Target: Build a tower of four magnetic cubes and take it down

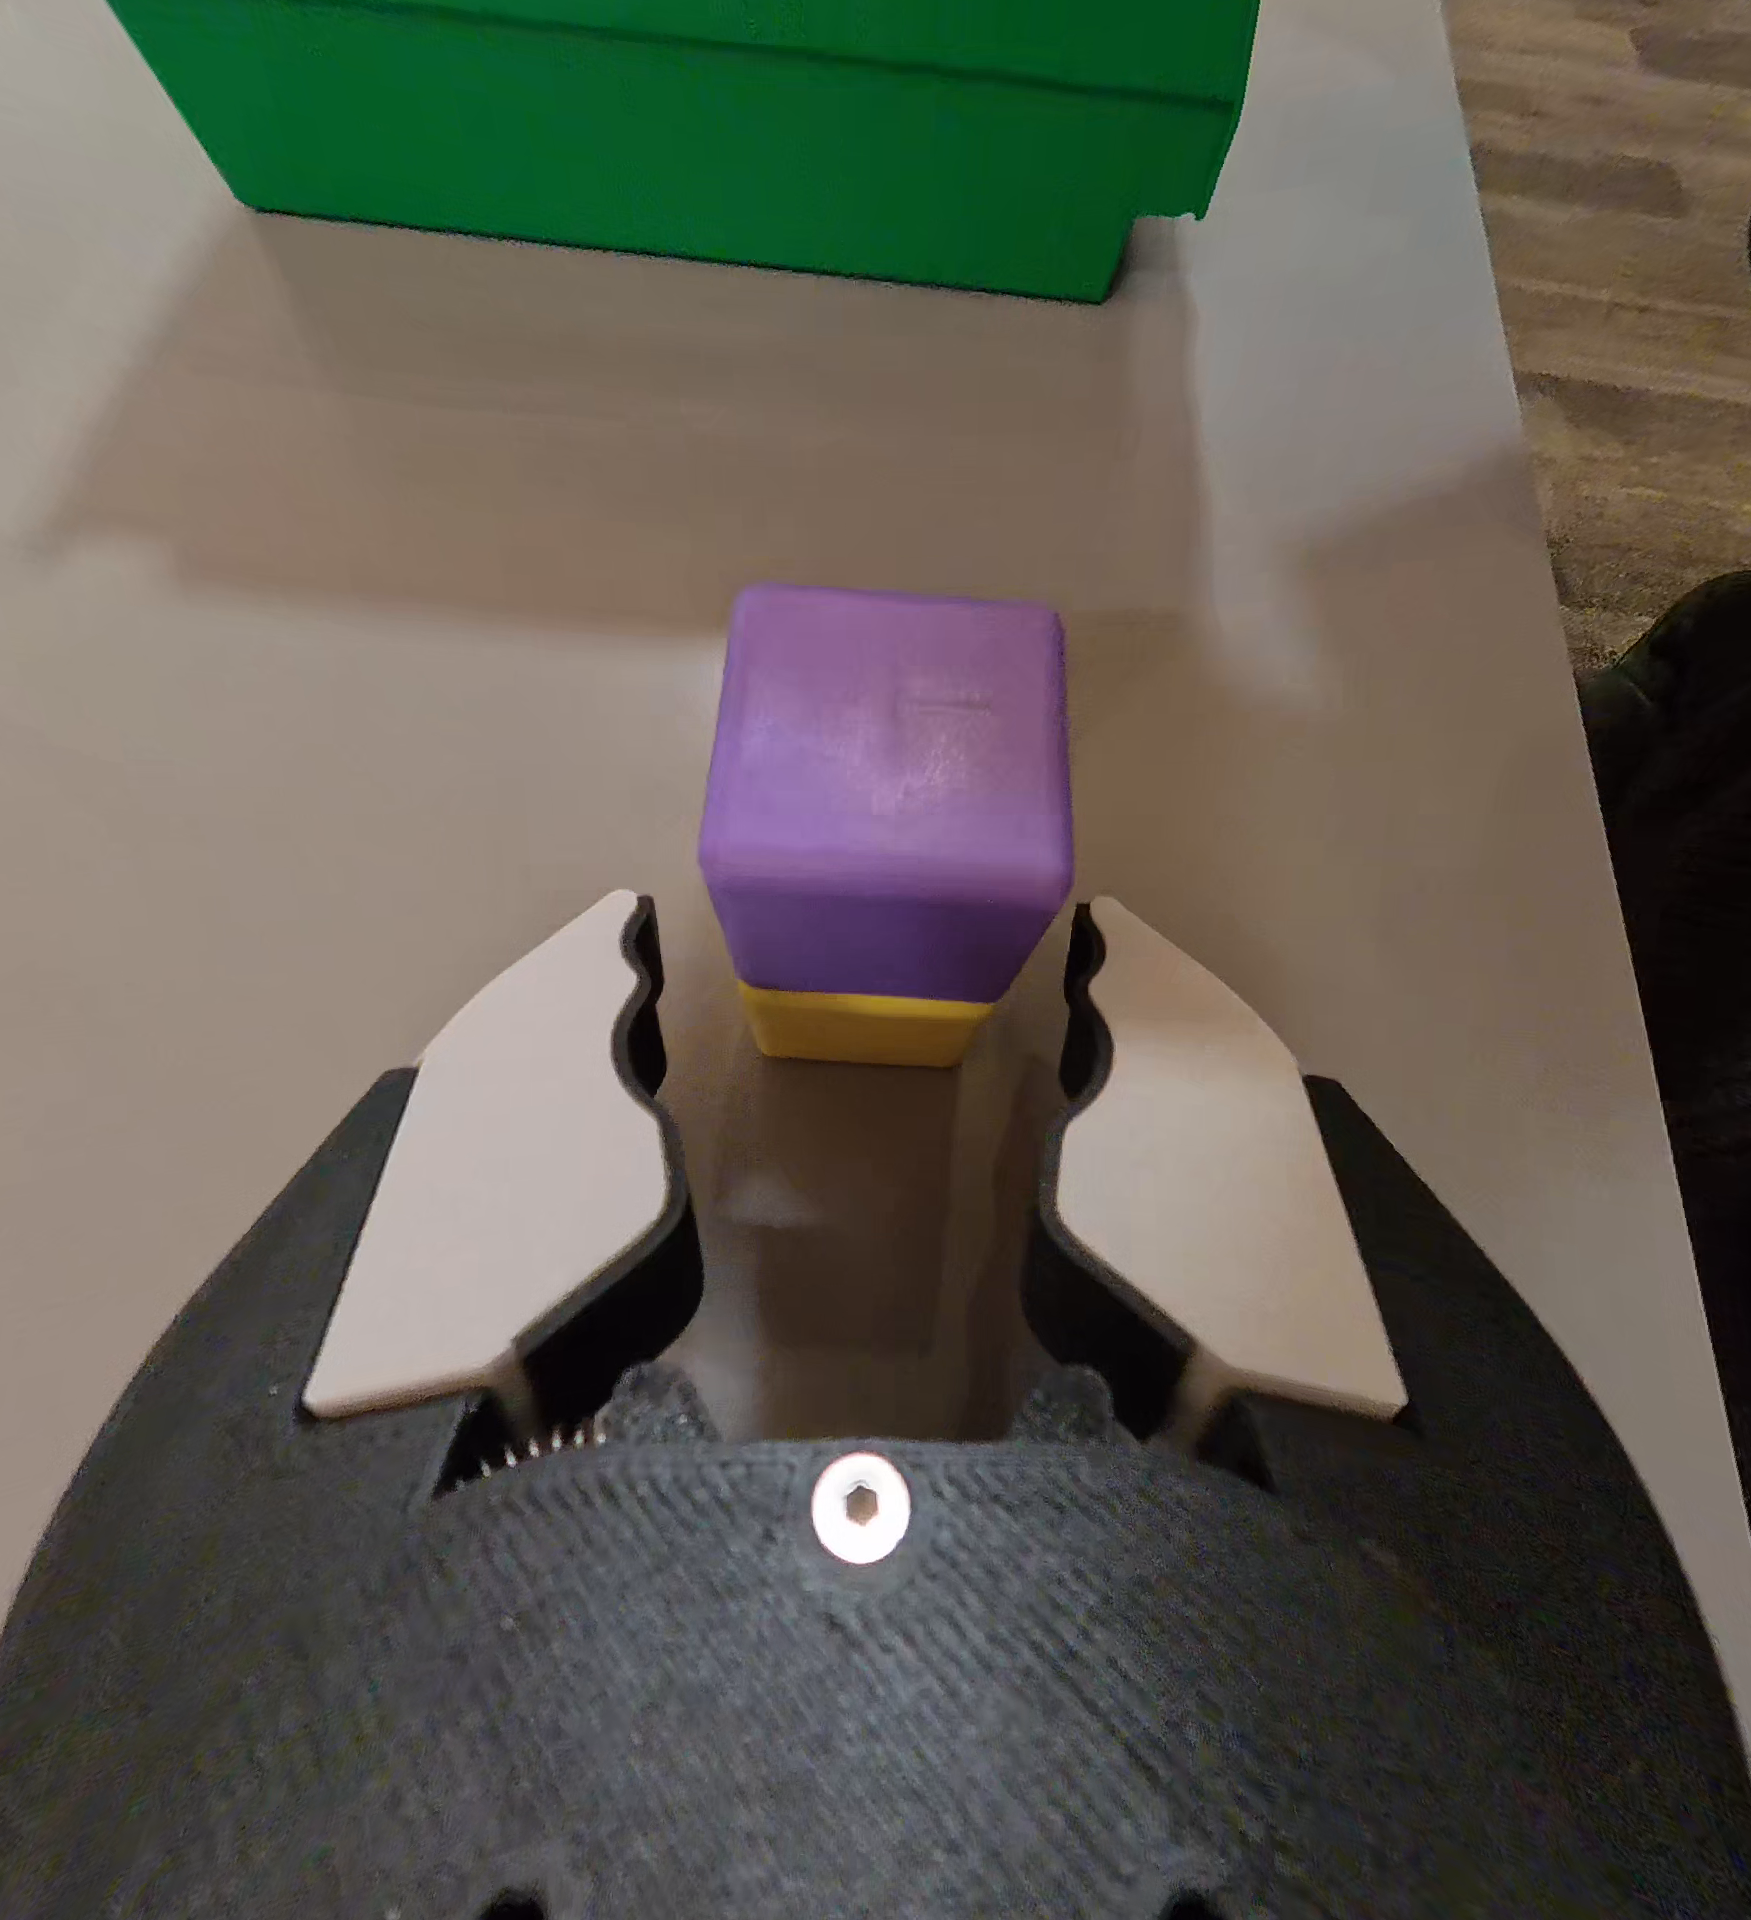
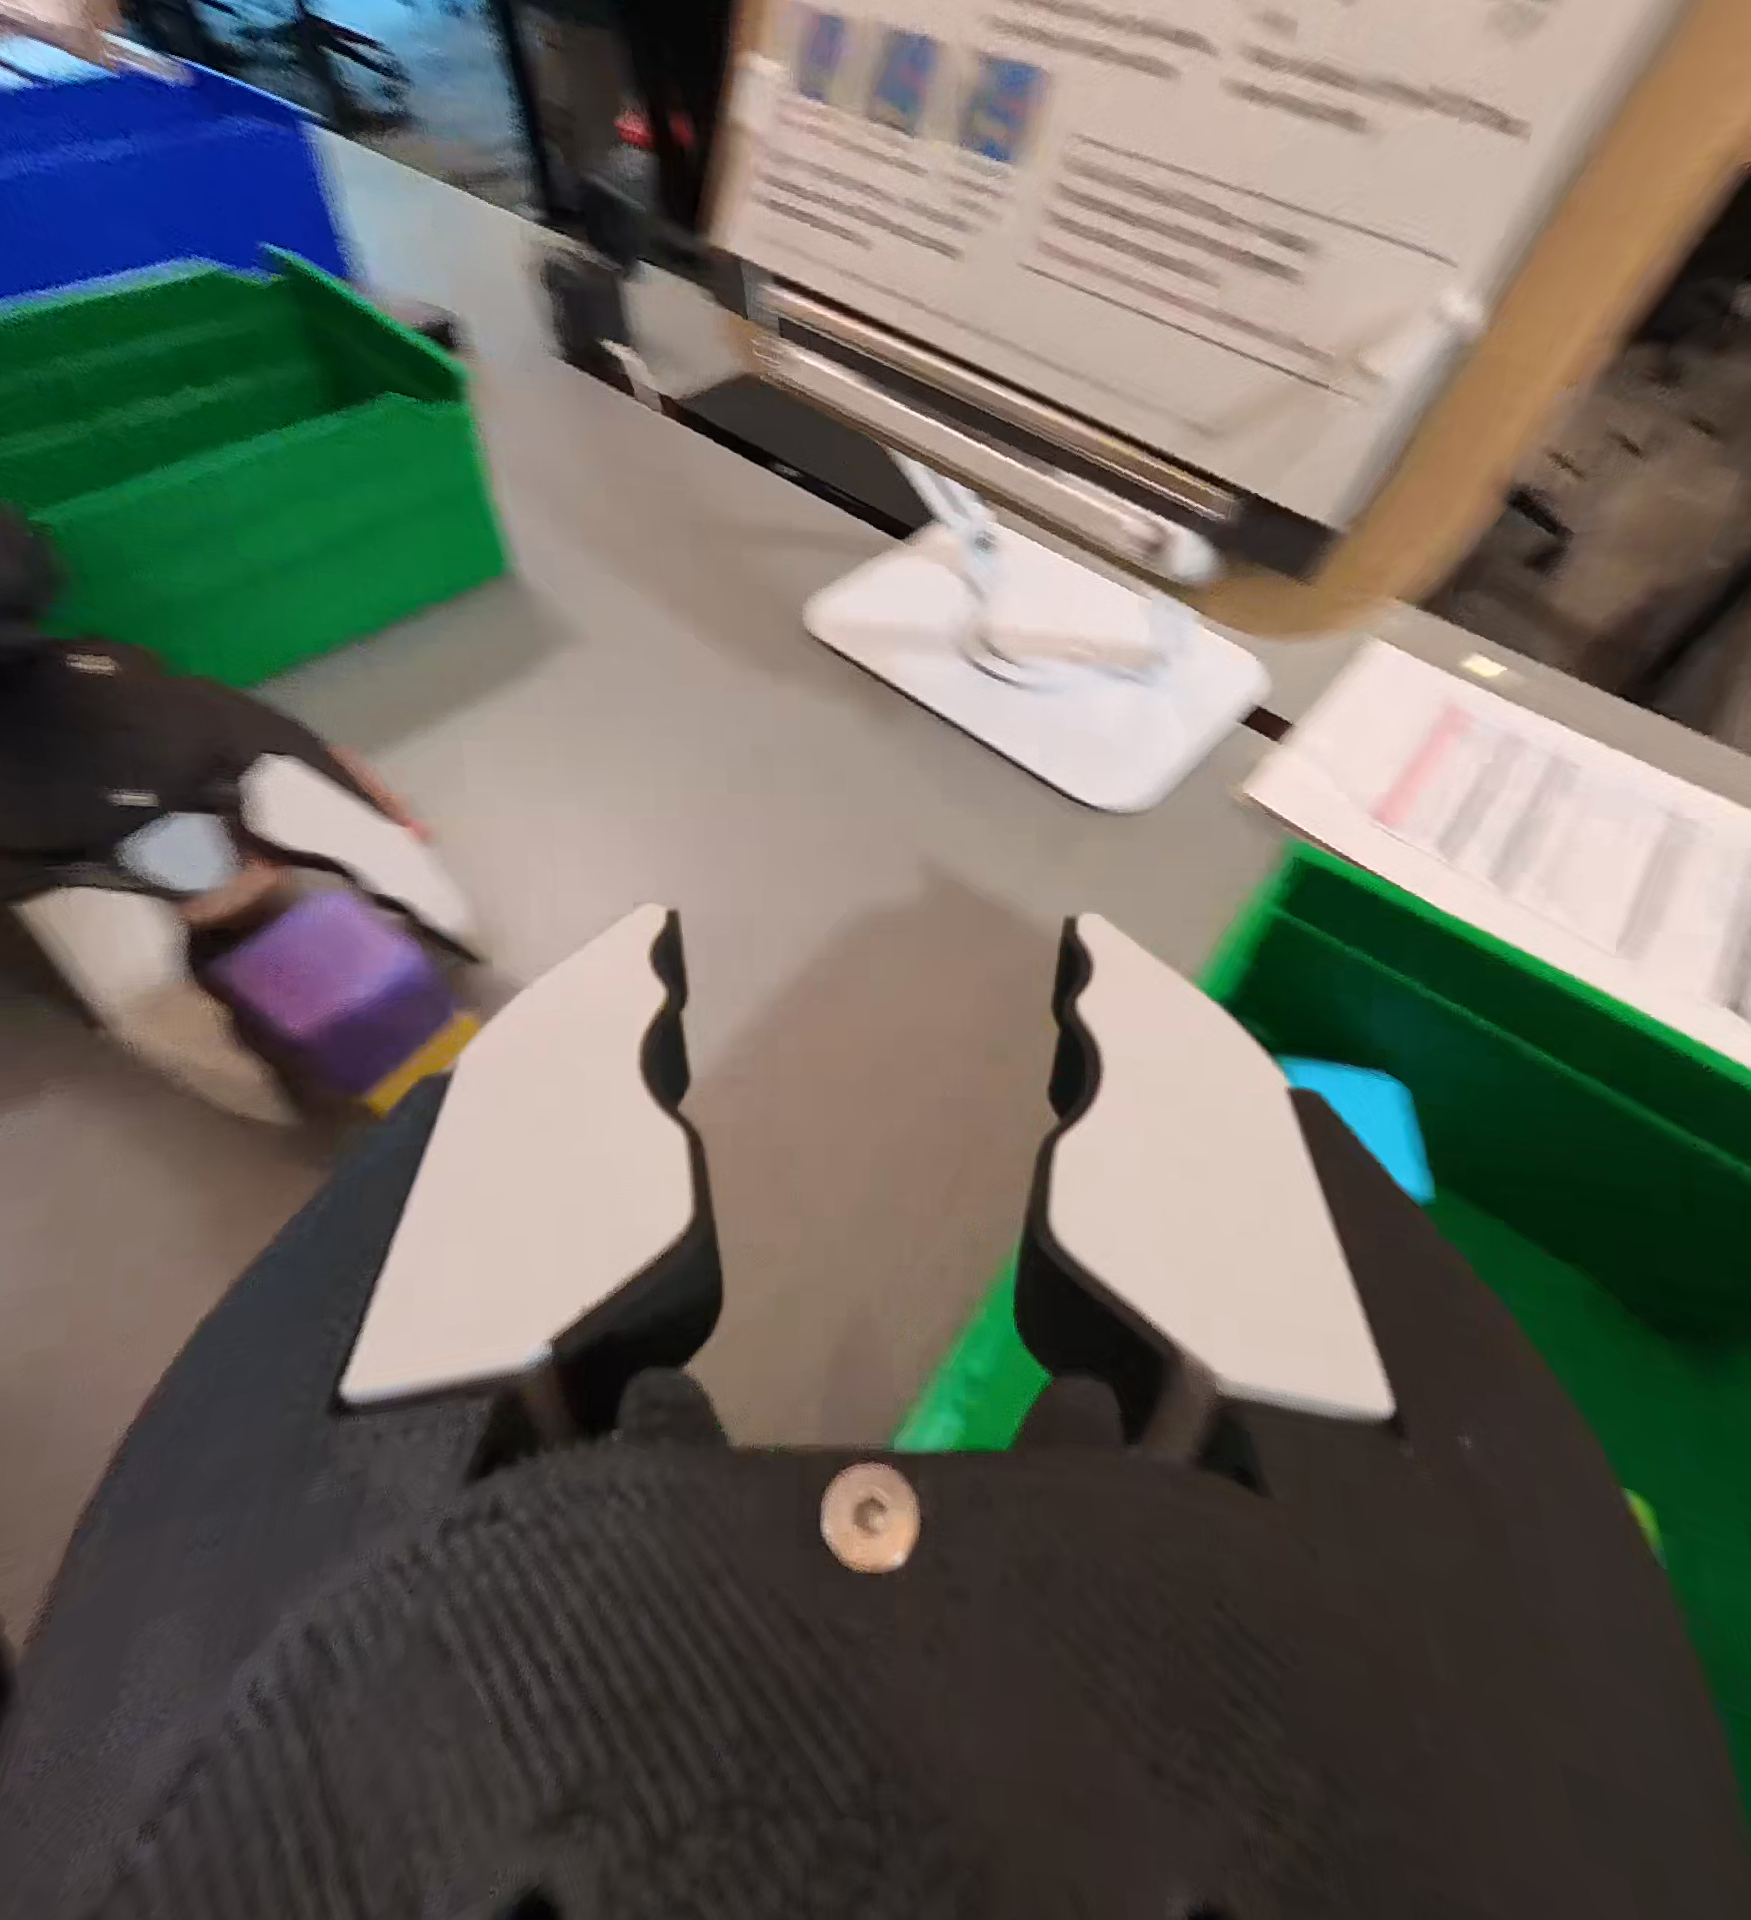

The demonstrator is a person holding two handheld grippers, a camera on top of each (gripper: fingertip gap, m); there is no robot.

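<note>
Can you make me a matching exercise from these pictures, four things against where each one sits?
Things:
1. purple cube
2. yellow block
3. cyan block
4. left gripper

Places:
A. inside the green bin on the right
B. open, just short of the stack
C. under the purple cube
D. on top of the stack

Pairs: 1-D, 2-C, 3-A, 4-B

A purple cube (image 1: 886,769) stacked on a yellow block (image 1: 860,1027) is framed by the spread left gripper (image 1: 863,925), untouched.
</note>
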